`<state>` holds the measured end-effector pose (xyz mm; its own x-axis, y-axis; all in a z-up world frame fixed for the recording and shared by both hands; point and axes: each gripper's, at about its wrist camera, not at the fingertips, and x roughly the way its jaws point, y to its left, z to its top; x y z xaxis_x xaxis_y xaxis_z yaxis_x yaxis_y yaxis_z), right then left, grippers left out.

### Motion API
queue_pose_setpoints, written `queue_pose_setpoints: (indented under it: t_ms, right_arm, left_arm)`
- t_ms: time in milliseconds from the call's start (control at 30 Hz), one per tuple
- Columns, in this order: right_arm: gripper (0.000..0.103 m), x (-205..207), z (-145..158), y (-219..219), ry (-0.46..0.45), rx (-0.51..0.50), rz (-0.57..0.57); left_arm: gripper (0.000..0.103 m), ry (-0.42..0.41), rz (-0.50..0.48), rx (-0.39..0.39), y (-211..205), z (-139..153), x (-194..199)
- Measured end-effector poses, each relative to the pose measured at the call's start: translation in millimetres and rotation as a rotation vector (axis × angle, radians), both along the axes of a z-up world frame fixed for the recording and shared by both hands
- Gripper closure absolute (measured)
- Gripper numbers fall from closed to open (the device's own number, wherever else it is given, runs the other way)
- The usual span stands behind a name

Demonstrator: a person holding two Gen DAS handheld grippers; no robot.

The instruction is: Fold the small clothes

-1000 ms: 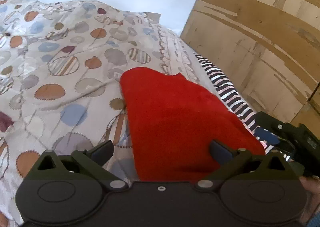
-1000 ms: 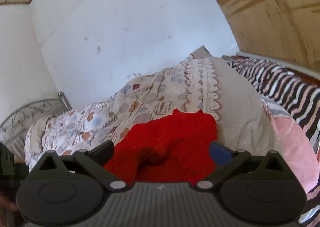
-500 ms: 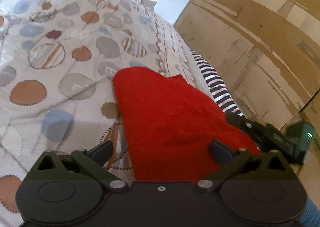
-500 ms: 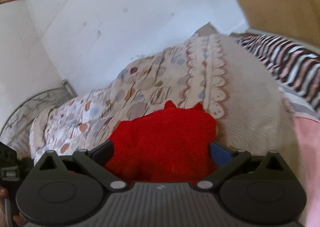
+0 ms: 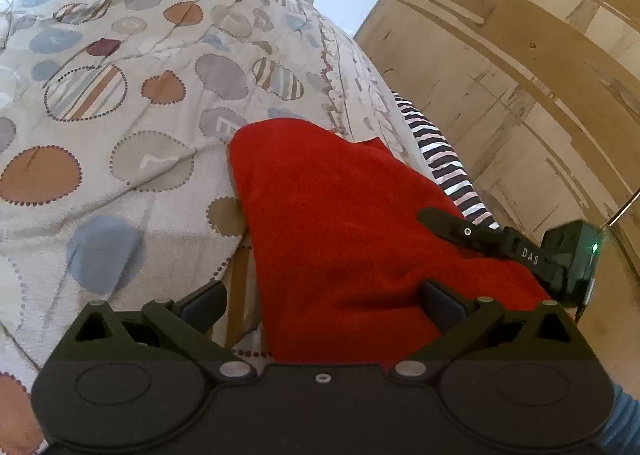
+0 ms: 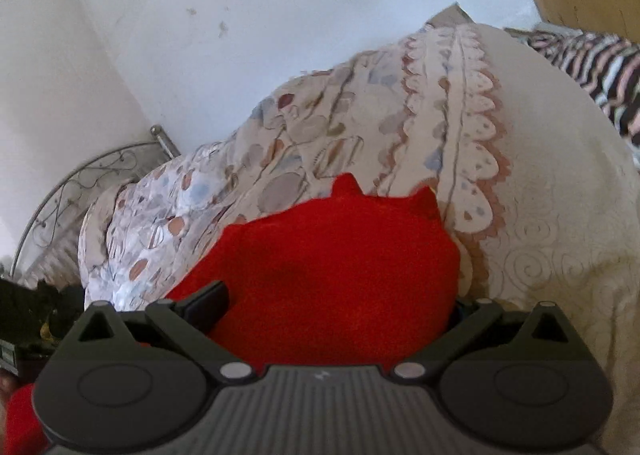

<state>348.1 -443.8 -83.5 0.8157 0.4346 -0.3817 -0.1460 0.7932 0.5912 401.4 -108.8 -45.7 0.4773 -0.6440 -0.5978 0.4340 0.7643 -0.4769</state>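
Observation:
A small red fleece garment [image 5: 344, 223] lies spread on the patterned bedspread [image 5: 120, 127]. My left gripper [image 5: 322, 301] is open, its jaws wide apart over the garment's near edge, the right finger [image 5: 442, 303] resting on the red cloth. My right gripper [image 6: 332, 305] is open too, with the same garment [image 6: 332, 263] bulging up between its fingers and covering the right fingertip. The right gripper also shows in the left wrist view [image 5: 516, 251], lying on the garment's right edge.
A wooden wall [image 5: 520, 75] rises close on the right. A striped black, white and pink cloth [image 5: 444, 159] lies between bedspread and wall. A white wall [image 6: 280, 35] and a metal bed frame [image 6: 80, 191] stand beyond the bed.
Both grippers have moved lower and closer to the garment. The right gripper has slid onto the garment's right edge, and the red cloth now fills the space between its fingers.

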Motion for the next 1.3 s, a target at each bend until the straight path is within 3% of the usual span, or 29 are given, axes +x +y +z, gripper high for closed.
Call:
queue_pose_setpoints:
  t_ms: [200, 600, 767, 1033, 1067, 1167, 1233, 1300]
  right_arm:
    - [0.001, -8.8, -18.2, -11.9, -0.076, 0.099, -0.011]
    - [0.001, -11.6, -19.1, -13.4, -0.097, 0.097, -0.021]
    - [0.001, -11.0, -18.8, -13.3, -0.097, 0.096, -0.021]
    - [0.001, -14.3, -13.5, -9.0, -0.084, 0.07, -0.047]
    - [0.003, -14.0, -10.3, -6.9, -0.072, 0.061, -0.044]
    - [0.022, -17.7, -2.4, -3.3, -0.056, 0.065, -0.052]
    - [0.037, -22.0, 1.2, -1.9, -0.047, 0.071, -0.076]
    - [0.044, -26.8, 5.1, 1.7, -0.036, 0.058, -0.102]
  left_arm:
    - [0.001, -0.003, 0.001, -0.01, -3.5, -3.1, -0.7]
    - [0.001, 0.011, 0.0, -0.023, -1.9, -7.3, 2.5]
    - [0.001, 0.066, -0.005, -0.05, 0.4, -9.3, 6.4]
    - [0.001, 0.088, -0.024, -0.015, -3.8, -5.7, 9.6]
    - [0.001, 0.093, -0.029, -0.006, -4.6, -4.4, 11.1]
    - [0.001, 0.095, -0.063, 0.017, -6.8, 1.0, 16.7]
    - [0.007, 0.121, -0.09, 0.005, -7.4, 1.7, 21.3]
    - [0.015, 0.142, -0.106, -0.016, -7.7, 2.6, 23.4]
